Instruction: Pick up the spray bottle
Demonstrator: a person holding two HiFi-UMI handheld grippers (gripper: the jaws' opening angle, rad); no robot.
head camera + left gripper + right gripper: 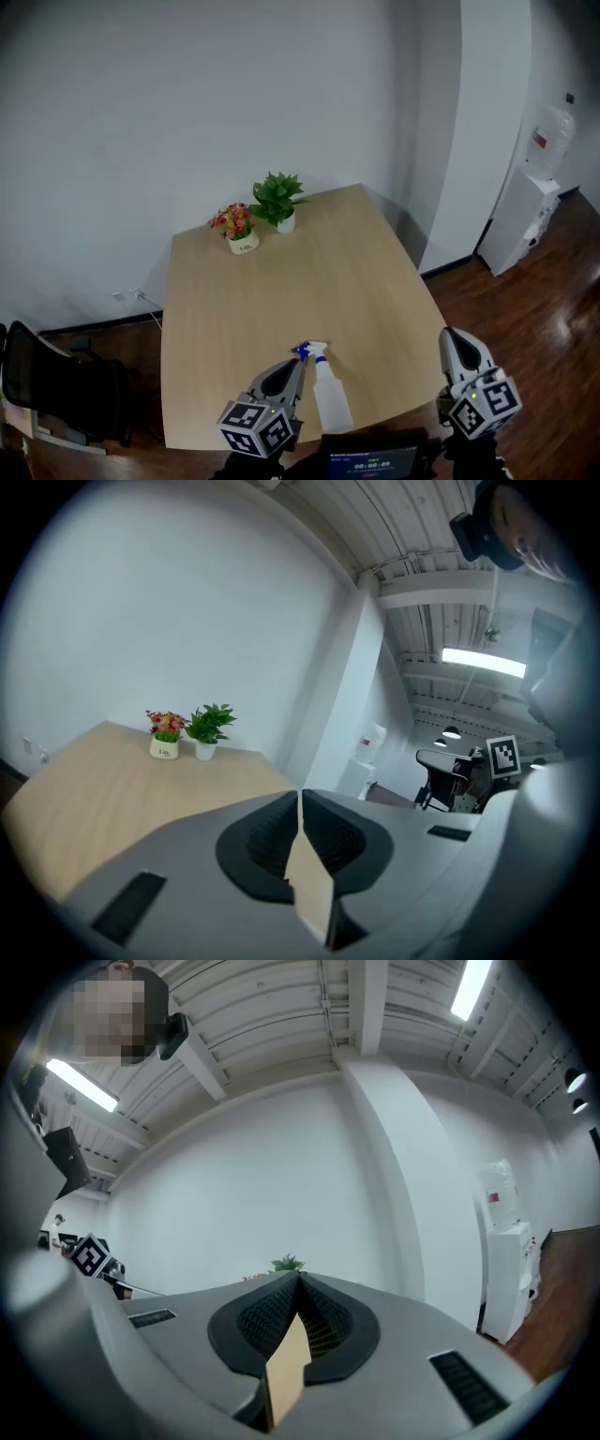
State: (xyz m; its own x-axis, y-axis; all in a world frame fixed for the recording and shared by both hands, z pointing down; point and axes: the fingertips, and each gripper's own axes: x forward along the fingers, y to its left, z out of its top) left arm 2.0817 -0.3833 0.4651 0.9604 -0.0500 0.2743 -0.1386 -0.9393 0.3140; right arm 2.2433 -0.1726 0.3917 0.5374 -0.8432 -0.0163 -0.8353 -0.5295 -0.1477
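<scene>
A white spray bottle with a blue trigger head lies on the wooden table near its front edge in the head view. My left gripper is shut and empty, its tip just left of the bottle's blue head. My right gripper is shut and empty, over the floor off the table's right front corner. In the left gripper view the jaws meet with nothing between them. The right gripper view shows the same at its jaws. The bottle appears in neither gripper view.
Two small potted plants stand at the table's far edge: a flowering one and a green one. A black office chair sits at the left. A water dispenser stands by the far right wall. A dark screen is at the bottom.
</scene>
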